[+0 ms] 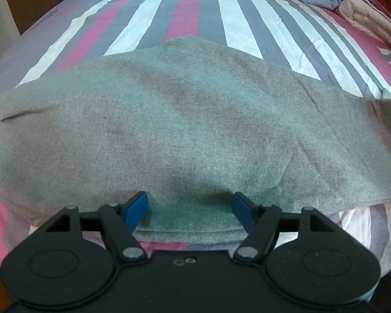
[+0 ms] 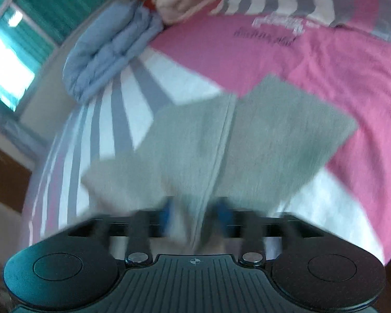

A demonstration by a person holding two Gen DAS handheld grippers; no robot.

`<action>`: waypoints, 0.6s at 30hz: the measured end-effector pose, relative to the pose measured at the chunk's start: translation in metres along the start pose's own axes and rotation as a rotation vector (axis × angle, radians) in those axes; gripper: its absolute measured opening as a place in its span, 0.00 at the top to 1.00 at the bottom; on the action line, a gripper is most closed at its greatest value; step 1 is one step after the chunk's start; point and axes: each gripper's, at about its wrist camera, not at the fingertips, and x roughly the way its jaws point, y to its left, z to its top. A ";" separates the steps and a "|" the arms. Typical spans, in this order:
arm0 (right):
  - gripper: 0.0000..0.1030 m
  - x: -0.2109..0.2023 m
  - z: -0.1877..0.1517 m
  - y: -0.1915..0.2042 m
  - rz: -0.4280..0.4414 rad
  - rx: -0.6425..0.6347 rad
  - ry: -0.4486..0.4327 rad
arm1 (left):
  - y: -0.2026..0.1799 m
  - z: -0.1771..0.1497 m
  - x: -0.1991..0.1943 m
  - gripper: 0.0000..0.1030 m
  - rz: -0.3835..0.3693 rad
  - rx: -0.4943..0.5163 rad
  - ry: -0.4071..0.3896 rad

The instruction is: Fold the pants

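Pants (image 1: 185,130) were spread on the bed (image 1: 185,7). Left hand-held gripper (image 1: 190,210) was held wide at their near edge; right hand-held gripper (image 2: 195,215) was closed narrowly on gathered fabric, mid-fold. Next, laying over was judged needed.

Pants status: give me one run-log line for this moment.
pants: grey, flat on striped bed | left tongs: open at hem | right tongs: blurred, fabric between fingers

Right wrist view: smeared by motion blur throughout.
right gripper (image 2: 195,215): blue fingertips blurred; grip on the pants (image 2: 221,143) unclear.
pants, left view: cut off at 3 and 9 o'clock.
Printed text on bedsheet (image 2: 325,60), 1 o'clock: illegible.
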 end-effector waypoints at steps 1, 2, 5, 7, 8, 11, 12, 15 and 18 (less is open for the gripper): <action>0.37 0.004 0.009 -0.001 -0.011 -0.006 -0.010 | 0.000 0.000 0.000 0.38 0.002 0.001 0.000; 0.37 0.011 0.016 -0.003 -0.020 -0.011 -0.002 | 0.000 0.000 0.000 0.37 0.003 0.002 0.001; 0.37 0.043 0.037 -0.009 -0.045 0.025 0.022 | 0.000 0.000 0.000 0.37 0.006 -0.003 0.004; 0.37 0.060 0.046 -0.013 -0.052 0.036 0.033 | 0.000 0.000 0.000 0.37 0.009 -0.002 0.007; 0.44 0.068 0.051 -0.010 -0.062 0.027 0.030 | -0.001 0.001 0.000 0.36 0.011 -0.003 0.008; 0.88 0.073 0.058 -0.005 -0.063 0.015 0.017 | -0.002 0.001 0.000 0.35 0.016 -0.003 0.010; 0.90 0.069 0.058 -0.004 -0.044 0.009 0.003 | -0.002 0.002 0.000 0.35 0.017 -0.004 0.011; 0.91 0.040 0.063 0.010 -0.001 -0.058 -0.085 | -0.003 0.002 0.000 0.35 0.019 0.001 0.010; 0.91 -0.002 0.062 0.010 -0.024 -0.127 -0.216 | -0.003 0.001 0.000 0.35 0.019 -0.001 0.006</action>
